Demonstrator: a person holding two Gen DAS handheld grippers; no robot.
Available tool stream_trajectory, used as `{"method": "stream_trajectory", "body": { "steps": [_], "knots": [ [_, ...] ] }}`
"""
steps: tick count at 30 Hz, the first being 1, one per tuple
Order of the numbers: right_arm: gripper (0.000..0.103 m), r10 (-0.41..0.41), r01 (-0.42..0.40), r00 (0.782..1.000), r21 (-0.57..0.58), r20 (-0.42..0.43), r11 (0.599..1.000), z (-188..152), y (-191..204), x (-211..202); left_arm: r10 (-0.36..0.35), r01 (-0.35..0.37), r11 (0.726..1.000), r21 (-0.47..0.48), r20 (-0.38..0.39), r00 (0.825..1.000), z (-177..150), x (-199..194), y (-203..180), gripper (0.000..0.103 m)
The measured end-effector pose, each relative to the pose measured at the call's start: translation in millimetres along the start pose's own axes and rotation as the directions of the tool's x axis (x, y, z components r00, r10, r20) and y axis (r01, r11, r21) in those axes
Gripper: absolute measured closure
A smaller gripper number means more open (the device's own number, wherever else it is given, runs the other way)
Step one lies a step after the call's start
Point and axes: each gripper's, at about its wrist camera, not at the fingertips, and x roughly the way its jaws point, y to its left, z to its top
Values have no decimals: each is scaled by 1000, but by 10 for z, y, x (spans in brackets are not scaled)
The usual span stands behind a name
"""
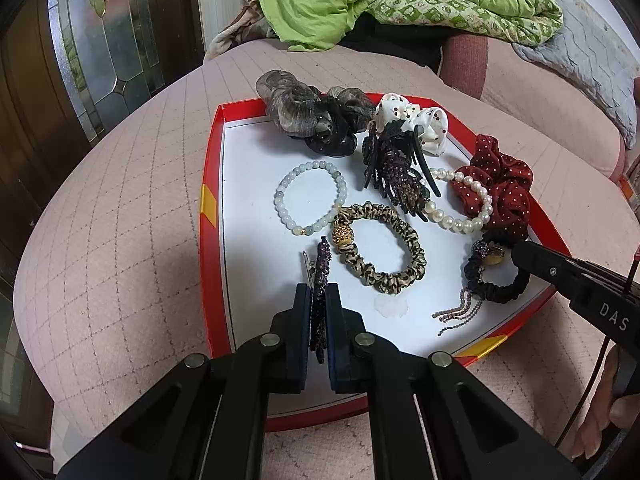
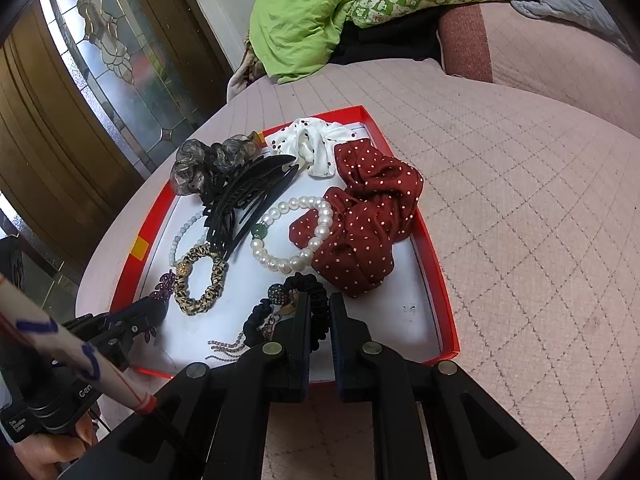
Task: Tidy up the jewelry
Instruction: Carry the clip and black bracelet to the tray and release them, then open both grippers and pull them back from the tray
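Note:
A red tray with a white floor lies on a pink quilted bed. My left gripper is shut on a purple rhinestone hair clip at the tray's near left; the right wrist view shows this gripper and clip too. My right gripper is shut on the band of a black scrunchie with a beaded charm and tassel chains. From the left wrist view its tip touches that scrunchie at the tray's right.
Also in the tray: a jade bead bracelet, leopard scrunchie, pearl bracelet, red dotted scrunchie, black claw clip, white dotted scrunchie, grey sheer scrunchie. A green quilt lies behind.

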Motion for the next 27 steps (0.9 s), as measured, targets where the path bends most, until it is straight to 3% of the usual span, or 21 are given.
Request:
{"method": "stream_trajectory", "body": {
  "steps": [12, 17, 22, 27],
  "knots": [
    [92, -16, 16, 1000, -12, -12, 1000, -5, 19, -8, 7, -7, 1000, 13, 1, 1000, 1, 4, -34, 93],
    [88, -20, 20, 1000, -21, -14, 1000, -13, 24, -23, 11, -11, 1000, 29, 1, 1000, -3, 11, -88, 79],
    [84, -25, 25, 1000, -23, -15, 999, -18, 26, -44, 17, -17, 999, 32, 2, 1000, -2, 8, -113, 75],
    [81, -32, 32, 999, -31, -13, 999, -21, 27, -66, 25, -25, 999, 37, 2, 1000, -4, 17, -117, 65]
  ]
}}
